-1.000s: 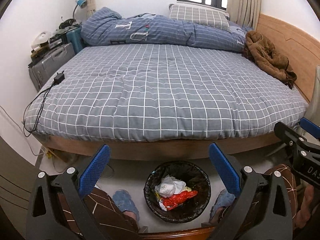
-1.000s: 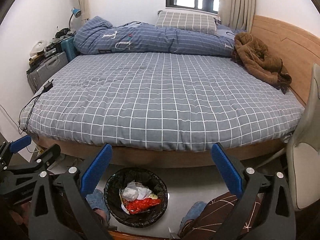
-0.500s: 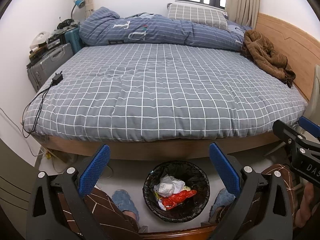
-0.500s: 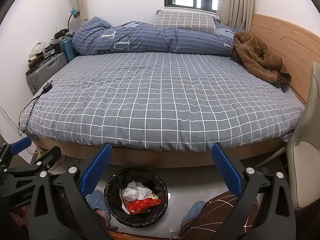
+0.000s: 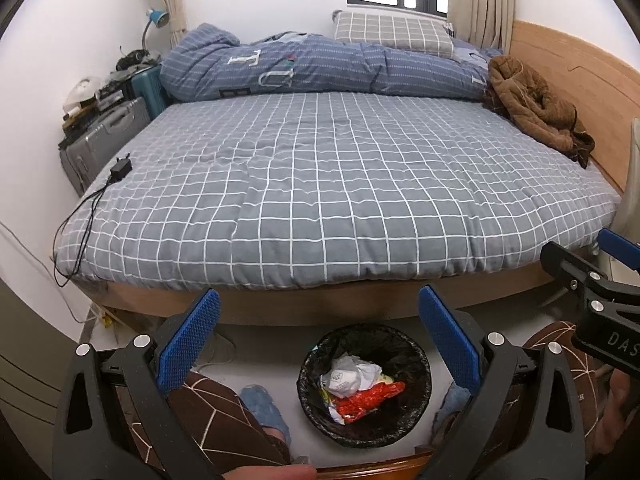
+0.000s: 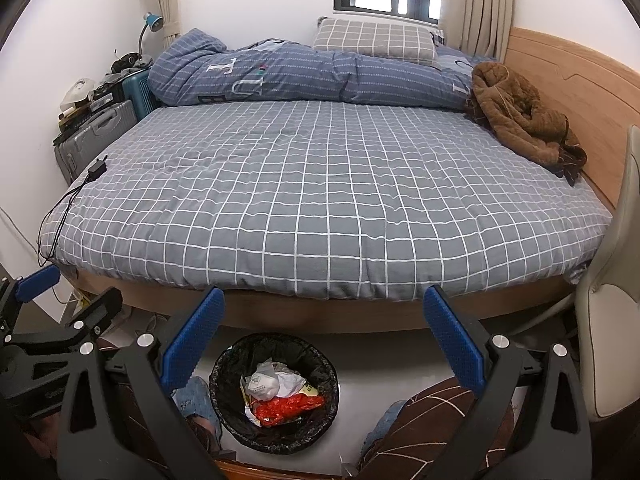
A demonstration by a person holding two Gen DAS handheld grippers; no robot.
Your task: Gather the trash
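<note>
- Left gripper [image 5: 319,334]: jaws spread wide, nothing between the blue pads [image 5: 188,338]. It hangs above the floor in front of the bed [image 5: 340,184].
- Right gripper [image 6: 323,334]: jaws likewise wide apart and empty. It shows at the right edge of the left view, beside the left gripper.
- Bin [image 5: 365,385]: round, black-lined, on the floor just in front of the bed's foot, between the person's slippered feet. In the left view it sits below and between the pads, nearer the right pad; in the right view [image 6: 274,392] nearer the left pad.
- Trash [image 5: 360,386]: crumpled white paper, a red wrapper and a yellowish scrap lie inside the bin.
- Bed: grey checked cover; a rolled blue duvet [image 5: 320,68] and a pillow [image 5: 392,36] at the far side.
- Brown jacket [image 5: 536,108] is heaped at the bed's right edge, against the wooden headboard.
- Charger [image 5: 120,168] with its cable lies at the bed's left edge; suitcases [image 5: 104,136] stand beyond it.
</note>
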